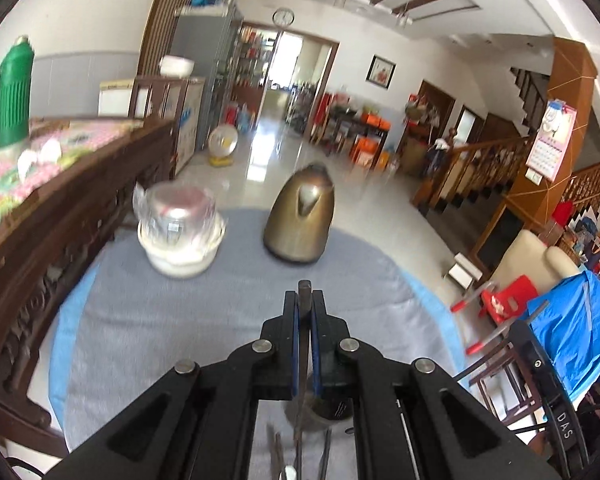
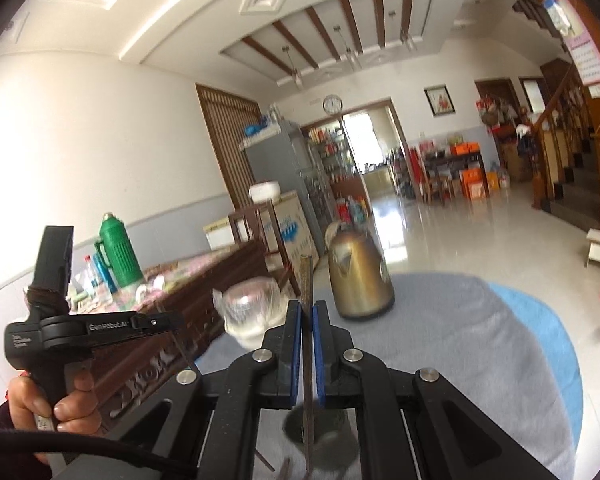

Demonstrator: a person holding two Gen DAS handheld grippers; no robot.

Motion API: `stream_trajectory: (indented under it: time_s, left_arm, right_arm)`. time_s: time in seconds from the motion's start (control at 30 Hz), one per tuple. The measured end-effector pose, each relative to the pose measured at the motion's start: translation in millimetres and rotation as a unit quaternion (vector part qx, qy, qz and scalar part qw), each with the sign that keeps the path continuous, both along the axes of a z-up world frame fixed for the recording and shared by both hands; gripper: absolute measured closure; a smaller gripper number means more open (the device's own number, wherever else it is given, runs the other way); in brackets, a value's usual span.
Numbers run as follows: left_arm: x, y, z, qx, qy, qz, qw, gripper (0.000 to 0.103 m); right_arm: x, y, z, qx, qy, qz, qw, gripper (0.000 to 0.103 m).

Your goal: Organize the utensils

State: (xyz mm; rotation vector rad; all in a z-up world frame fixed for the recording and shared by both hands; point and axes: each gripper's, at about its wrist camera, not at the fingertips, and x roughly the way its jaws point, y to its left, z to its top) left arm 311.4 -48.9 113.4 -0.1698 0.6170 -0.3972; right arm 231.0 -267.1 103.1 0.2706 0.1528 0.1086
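Nearest in the left wrist view, the left tongs [image 1: 305, 304] are pressed together on a thin dark utensil [image 1: 304, 292], whose tip stands just above the pads; more utensils [image 1: 296, 456], blurred, are seen below at 6 o'clock beside a dark holder [image 1: 320, 412]. In the right wrist view, the right tongs [image 2: 308, 312] are likewise pinched on a slim upright stick [image 2: 307, 280], and a dark holder [image 2: 320, 436] is seen beneath them at 6 o'clock. The round surface [image 1: 160, 320] is covered by a grey cloth over a blue one. Toward its far edge, a white bowl with clear cups [image 1: 180, 232] is placed at 10 o'clock and a bronze kettle [image 1: 300, 220] at 12 o'clock, well apart. A dark carved wooden sideboard [image 1: 60, 208] is set against the surface's edge at 9 o'clock, with a green thermos [image 1: 14, 92] on it. Red chairs [image 1: 508, 300] are crowded at 3 o'clock. Beyond the far edge, glossy open floor [image 1: 268, 152] is seen up to a doorway.
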Motion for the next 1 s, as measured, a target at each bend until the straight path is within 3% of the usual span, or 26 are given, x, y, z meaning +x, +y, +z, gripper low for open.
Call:
stream_trajectory:
  time_s: [0.2, 0.3, 0.63, 0.87, 1.0]
  left_arm:
    - [1.1, -2.7, 26.3, -0.043, -0.049, 0.016, 0.9978, 0.098]
    - [3.0, -8.2, 24.3, -0.061, -0.070, 0.027, 0.9953, 0.098]
    - [16.7, -23.6, -46.7, -0.042, -0.001, 0.036, 0.9985, 0.098]
    - [-0.6, -24.4, -63.2, -0.012, 0.009, 0.029, 0.9995, 0.098]
    - [-14.7, -22.5, -69.8, 0.011, 0.009, 0.023, 0.9996, 0.087]
  right_arm:
    - [14.2, 5.7, 15.3, -0.003, -0.038, -0.041, 0.998, 0.097]
    - [27.2, 13.3, 9.5, -0.015, -0.040, -0.061, 0.997, 0.097]
    - [48.7, 21.8, -33.7, -0.040, 0.024, -0.061, 0.997, 0.097]
    - [36.3, 19.0, -47.8, -0.041, 0.043, -0.043, 0.997, 0.096]
    - [26.4, 13.8, -55.7, -0.034, 0.056, -0.033, 0.997, 0.095]
